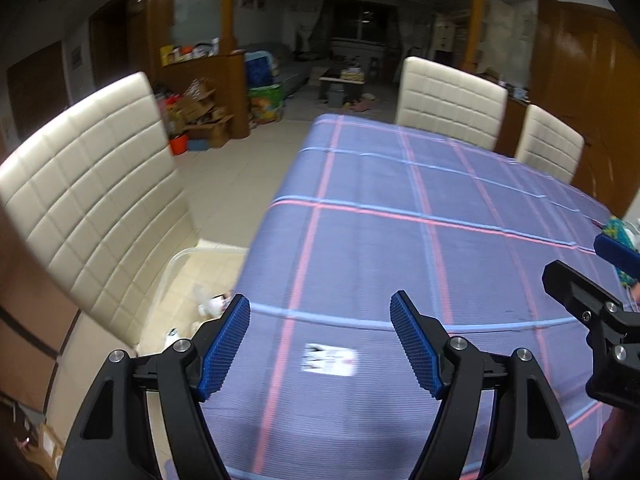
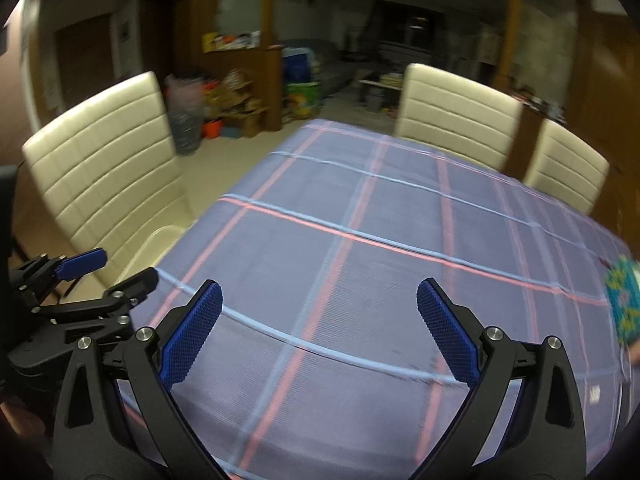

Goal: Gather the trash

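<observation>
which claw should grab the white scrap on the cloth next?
Left, probably. The left claw is open with the white scrap lying between its pads. The right claw, also open, has only bare tablecloth ahead.

We see our left gripper point(image 1: 320, 346) and right gripper point(image 2: 320, 334) built alike: matte black forked arms, silver round screws behind the jaws, blue cross-hatched pads point(image 2: 191, 332) lining their inner faces
</observation>
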`<action>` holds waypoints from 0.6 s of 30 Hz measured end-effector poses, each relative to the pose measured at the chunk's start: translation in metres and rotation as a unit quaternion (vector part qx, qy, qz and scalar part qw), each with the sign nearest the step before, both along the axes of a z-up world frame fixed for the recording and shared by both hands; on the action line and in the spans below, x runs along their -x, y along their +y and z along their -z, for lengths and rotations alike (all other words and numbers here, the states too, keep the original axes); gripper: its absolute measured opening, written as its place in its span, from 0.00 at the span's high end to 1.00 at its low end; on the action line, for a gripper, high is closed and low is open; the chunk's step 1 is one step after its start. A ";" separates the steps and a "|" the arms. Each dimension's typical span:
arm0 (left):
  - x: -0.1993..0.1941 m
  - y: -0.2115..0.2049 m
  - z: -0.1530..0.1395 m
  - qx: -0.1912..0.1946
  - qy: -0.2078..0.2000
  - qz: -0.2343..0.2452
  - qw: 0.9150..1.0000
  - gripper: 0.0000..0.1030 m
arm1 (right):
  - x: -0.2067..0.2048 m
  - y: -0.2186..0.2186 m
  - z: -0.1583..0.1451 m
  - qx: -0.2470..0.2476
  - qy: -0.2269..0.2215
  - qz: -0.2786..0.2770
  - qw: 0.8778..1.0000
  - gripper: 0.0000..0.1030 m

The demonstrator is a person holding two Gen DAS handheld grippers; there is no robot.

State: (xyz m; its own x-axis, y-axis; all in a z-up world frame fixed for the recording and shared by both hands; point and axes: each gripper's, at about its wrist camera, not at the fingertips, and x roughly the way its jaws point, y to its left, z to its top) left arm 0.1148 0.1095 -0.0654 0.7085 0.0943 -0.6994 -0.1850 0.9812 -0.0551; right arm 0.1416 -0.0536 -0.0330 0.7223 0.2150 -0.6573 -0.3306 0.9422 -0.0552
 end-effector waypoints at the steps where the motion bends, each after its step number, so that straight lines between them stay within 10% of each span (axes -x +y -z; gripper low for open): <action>1: 0.000 -0.006 -0.003 0.001 -0.003 0.006 1.000 0.31 | 0.004 -0.012 -0.003 -0.004 -0.006 0.016 1.000 0.06; 18: 0.053 -0.055 -0.064 -0.013 -0.071 0.041 0.997 0.31 | 0.088 -0.068 -0.061 -0.016 -0.082 0.085 0.993 0.04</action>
State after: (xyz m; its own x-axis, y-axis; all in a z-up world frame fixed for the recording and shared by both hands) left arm 0.0616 0.0546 -0.0018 0.8066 0.0474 -0.5893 -0.0952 0.9942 -0.0504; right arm 0.0532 -0.1220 0.0282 0.8469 0.1008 -0.5221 -0.1566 0.9856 -0.0638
